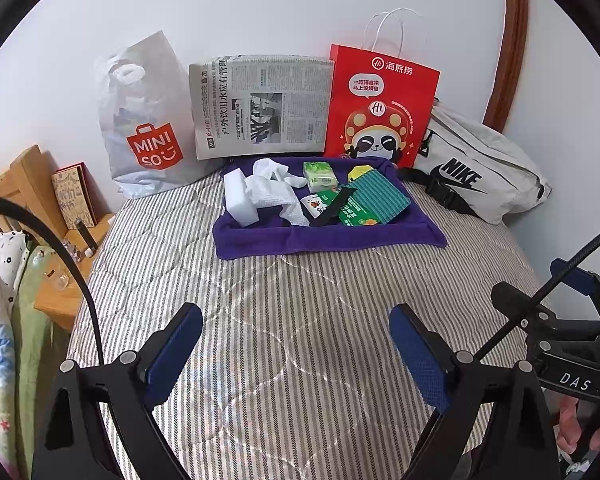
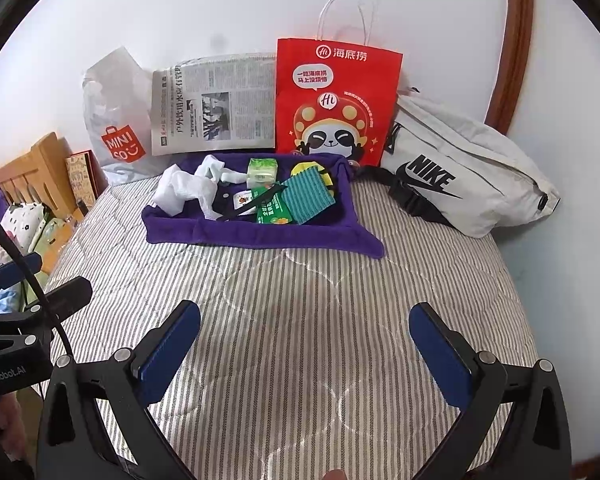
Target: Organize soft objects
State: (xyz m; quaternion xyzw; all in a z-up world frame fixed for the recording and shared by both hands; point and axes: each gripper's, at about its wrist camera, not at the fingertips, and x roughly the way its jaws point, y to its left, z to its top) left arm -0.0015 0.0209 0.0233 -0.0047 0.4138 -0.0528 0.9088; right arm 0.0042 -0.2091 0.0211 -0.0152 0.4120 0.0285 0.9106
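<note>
Purple fabric tray [image 1: 328, 238] on striped quilt [image 1: 292, 320], near the wall. Contents: white foam block [image 1: 238, 196] at left; crumpled white cloth [image 1: 274, 188] beside it; green tissue pack [image 1: 320, 176] at back; green sachet [image 1: 354, 212]; black strap [image 1: 334, 210] lying across the sachet; teal striped cloth [image 1: 380, 196] at right.

Behind the tray: Miniso bag [image 1: 144, 128], folded newspaper [image 1: 260, 108], red paper bag [image 1: 380, 108], Nike waist bag [image 1: 476, 176].

Left gripper [image 1: 296, 328]: jaws apart, empty, above the quilt. Right gripper [image 2: 304, 332]: likewise.
</note>
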